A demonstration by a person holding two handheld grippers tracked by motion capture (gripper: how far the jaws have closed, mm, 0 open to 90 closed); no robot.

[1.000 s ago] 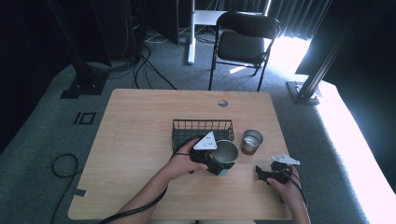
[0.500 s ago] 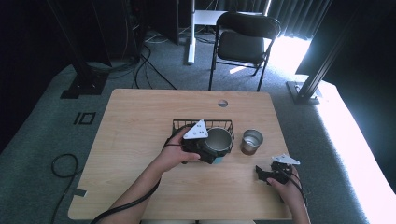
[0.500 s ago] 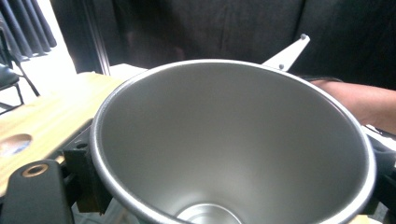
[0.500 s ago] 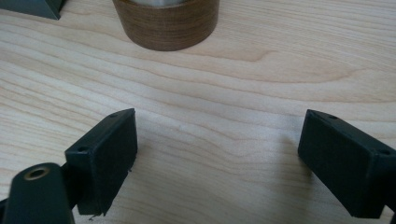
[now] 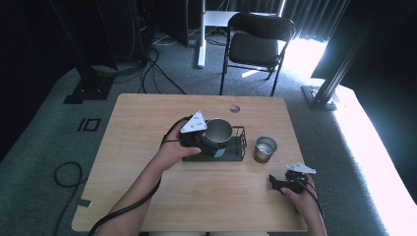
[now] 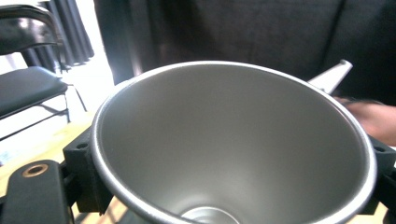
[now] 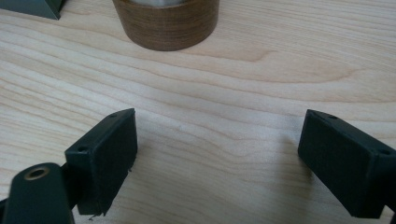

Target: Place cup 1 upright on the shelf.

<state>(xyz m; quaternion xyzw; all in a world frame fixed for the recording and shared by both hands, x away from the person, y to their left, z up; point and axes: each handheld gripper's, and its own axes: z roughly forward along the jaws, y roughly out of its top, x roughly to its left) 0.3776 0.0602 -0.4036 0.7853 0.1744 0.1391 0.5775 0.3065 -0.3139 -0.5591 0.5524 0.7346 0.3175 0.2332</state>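
Two metal cups, one point(image 5: 218, 131) clamped in left gripper point(image 5: 205, 140) over wire basket point(image 5: 238, 149), one point(image 5: 265, 149) on table point(image 5: 137, 128), right gripper point(image 5: 281, 184) wide open, empty.

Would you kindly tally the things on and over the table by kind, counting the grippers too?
Metal cups: 2, one held by the left gripper over the basket, one standing on the table
Black wire basket: 1
Grippers: 2, left gripper and right gripper
Total: 5

There were two metal cups point(image 5: 218, 130) point(image 5: 265, 149), one wire basket point(image 5: 238, 145), two claws point(image 5: 209, 142) point(image 5: 276, 183), one chair point(image 5: 258, 42).
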